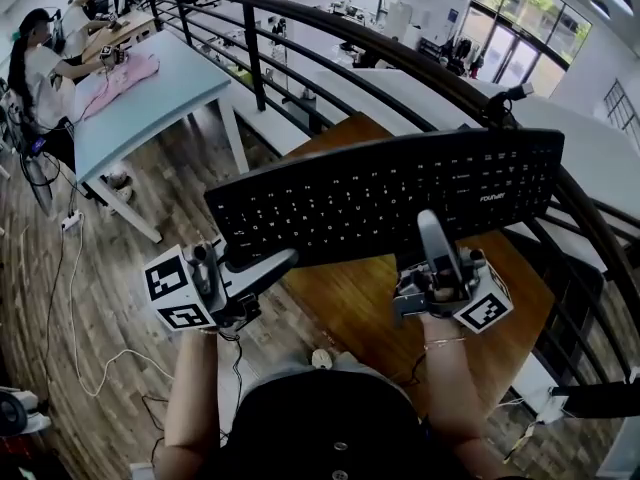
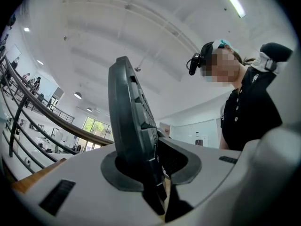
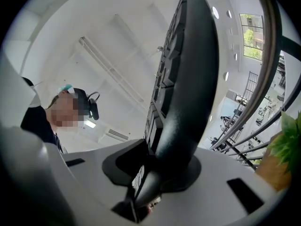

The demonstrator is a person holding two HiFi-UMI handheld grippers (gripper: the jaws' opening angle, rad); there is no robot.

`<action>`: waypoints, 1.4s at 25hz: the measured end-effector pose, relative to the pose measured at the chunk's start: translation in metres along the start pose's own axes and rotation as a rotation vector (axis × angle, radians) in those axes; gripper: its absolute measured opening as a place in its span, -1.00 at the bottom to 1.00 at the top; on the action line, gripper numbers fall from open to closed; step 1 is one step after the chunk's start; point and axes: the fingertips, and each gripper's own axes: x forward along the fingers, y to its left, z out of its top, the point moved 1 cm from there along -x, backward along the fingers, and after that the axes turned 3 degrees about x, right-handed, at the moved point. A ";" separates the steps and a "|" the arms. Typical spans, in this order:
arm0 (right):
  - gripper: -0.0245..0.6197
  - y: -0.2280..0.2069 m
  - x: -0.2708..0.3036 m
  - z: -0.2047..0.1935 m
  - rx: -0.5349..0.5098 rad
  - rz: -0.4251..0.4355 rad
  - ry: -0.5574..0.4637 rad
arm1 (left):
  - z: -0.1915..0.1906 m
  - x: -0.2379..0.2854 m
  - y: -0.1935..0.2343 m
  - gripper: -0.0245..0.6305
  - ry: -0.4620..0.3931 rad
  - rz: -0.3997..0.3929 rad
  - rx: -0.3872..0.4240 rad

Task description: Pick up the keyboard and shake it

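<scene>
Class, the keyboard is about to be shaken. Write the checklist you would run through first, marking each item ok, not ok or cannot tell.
1. Left gripper shut on the keyboard's near edge: ok.
2. Right gripper shut on the same edge: ok.
3. Keyboard lifted off the wooden table: ok.
4. Room between keyboard and railing for shaking: cannot tell.
5. Grip firm enough not to slip: cannot tell.

White brand word [image 1: 492, 197] on black keyboard [image 1: 390, 203], right end, perhaps "FOUNAT", key legends unreadable
</scene>
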 end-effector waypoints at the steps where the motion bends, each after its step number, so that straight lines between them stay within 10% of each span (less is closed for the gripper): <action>1: -0.61 0.002 0.000 0.000 -0.006 0.007 0.004 | 0.000 -0.001 -0.001 -0.60 0.000 0.001 0.004; 21: -0.62 0.009 0.002 0.001 -0.074 -0.047 0.032 | -0.005 0.000 0.004 -0.60 -0.027 -0.017 -0.041; 35: -0.61 0.039 0.022 0.016 -0.267 -0.082 0.144 | -0.005 0.009 0.007 -0.60 -0.196 -0.125 -0.119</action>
